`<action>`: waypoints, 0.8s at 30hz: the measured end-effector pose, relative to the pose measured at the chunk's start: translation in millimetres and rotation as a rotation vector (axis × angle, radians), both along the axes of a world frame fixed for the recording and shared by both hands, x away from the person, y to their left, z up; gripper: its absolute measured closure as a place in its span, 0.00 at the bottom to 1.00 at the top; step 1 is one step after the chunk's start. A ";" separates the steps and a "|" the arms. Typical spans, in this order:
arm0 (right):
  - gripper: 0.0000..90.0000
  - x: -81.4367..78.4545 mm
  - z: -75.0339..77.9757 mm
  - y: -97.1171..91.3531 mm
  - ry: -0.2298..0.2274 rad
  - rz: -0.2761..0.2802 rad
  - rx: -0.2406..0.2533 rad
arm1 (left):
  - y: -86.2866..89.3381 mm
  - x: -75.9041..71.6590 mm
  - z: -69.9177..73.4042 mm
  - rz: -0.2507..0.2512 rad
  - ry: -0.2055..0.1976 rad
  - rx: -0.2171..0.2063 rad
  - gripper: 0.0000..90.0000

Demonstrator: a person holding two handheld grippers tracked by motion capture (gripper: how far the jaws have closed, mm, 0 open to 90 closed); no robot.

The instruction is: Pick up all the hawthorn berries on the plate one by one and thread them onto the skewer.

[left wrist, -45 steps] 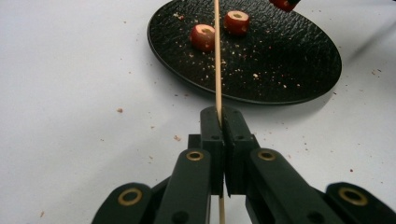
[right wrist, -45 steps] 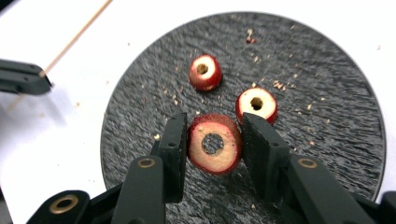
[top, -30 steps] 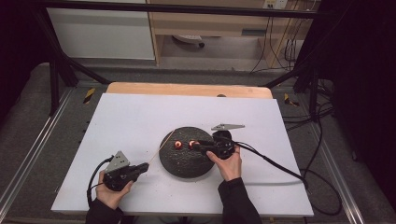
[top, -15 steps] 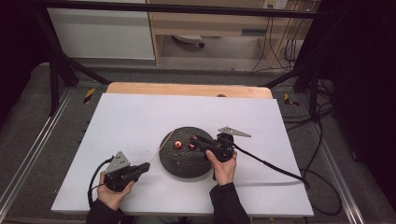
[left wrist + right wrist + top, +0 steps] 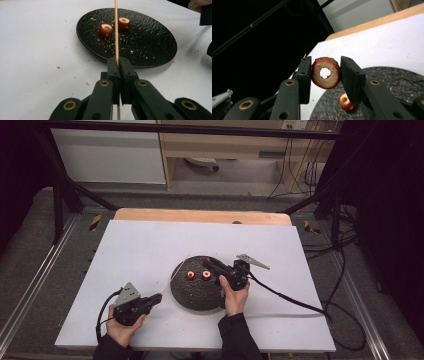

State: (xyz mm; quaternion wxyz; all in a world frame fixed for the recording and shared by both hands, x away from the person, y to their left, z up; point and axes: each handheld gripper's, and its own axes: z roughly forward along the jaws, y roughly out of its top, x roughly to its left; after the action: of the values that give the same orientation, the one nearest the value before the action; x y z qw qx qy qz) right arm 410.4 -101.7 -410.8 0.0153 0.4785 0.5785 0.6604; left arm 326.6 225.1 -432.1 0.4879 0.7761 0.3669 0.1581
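Above the plate (image 5: 387, 82), right hand-held gripper (image 5: 325, 75) clamps fruit ring (image 5: 325, 73).

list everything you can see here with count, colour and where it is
plate: 1, black, textured, on the white table top near the front middle
fruit rings: 3, red skin with pale flesh and a cored hole; one on the plate, a second beside it, a third lifted in the right gripper
skewer: 1, thin pale wood, clamped in the left gripper, reaching over the plate
crumbs: many, small, reddish and pale, on the plate and table
table: 1, white top with a wooden edge at the back
left gripper: 1, black, shut on the skewer
right gripper: 1, black, shut on the ring
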 end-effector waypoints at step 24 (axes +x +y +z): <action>0.70 12.8 -1.2 2.2 -0.082 -0.100 0.153 | -22.2 -2.6 -1.7 -0.002 0.013 -0.063 0.98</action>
State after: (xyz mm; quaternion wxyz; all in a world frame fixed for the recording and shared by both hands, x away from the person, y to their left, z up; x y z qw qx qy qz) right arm 423.2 -99.4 -411.9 0.0355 0.4792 0.5005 0.7201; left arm 324.0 202.9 -433.7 0.5099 0.7618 0.3738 0.1411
